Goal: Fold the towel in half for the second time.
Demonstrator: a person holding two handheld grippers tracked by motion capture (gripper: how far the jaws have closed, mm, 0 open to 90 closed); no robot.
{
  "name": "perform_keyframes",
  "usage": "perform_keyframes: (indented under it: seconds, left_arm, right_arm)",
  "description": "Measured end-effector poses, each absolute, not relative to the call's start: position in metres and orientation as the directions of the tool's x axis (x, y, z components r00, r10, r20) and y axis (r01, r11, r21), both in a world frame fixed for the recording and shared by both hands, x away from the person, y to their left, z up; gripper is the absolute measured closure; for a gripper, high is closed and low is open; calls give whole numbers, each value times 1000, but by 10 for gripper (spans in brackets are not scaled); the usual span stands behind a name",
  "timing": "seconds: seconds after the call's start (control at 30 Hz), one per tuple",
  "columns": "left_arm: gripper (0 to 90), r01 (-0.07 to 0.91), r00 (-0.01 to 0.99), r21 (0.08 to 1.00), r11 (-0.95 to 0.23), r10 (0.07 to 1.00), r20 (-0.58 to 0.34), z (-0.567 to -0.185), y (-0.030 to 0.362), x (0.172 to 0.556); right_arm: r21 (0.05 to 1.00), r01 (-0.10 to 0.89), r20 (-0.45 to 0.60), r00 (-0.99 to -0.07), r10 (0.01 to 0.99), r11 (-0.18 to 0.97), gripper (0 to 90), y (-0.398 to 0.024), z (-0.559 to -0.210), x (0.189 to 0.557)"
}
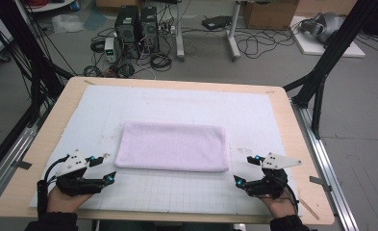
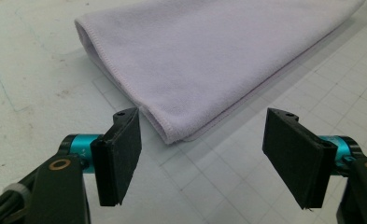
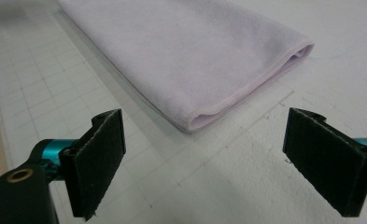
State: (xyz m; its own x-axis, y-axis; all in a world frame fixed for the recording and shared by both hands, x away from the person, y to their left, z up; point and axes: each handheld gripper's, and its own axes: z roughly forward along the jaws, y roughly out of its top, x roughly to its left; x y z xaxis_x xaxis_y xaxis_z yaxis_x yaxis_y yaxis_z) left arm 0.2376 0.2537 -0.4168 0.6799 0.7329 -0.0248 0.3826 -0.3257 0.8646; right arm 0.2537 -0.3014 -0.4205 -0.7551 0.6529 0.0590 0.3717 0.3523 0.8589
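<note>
From the high view, a folded towel [image 1: 173,147] lies flat in the middle of the white mat [image 1: 105,103] on the bench [image 1: 292,125]. The left gripper [image 1: 102,168] and right gripper [image 1: 243,170] sit just off its two near corners, both with jaws apart and holding nothing.

In the left gripper view, the near corner of the towel [image 2: 209,60] lies just ahead between the spread jaws. A shallow pinch here may catch only the top layer, so the fold peels open.

In the right gripper view, the corner of the towel [image 3: 195,51] shows its stacked hemmed edges. Uneven bites at the two corners could skew or bunch the cloth.
</note>
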Motion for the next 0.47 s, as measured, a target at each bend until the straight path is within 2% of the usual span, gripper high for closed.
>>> perform_keyframes:
  seconds: [0.47]
  left_arm:
    - [286, 379, 681, 864, -331, 732, -18, -417, 254, 238]
  right_arm:
    - [864, 354, 41, -759, 649, 359, 123, -300, -422, 251]
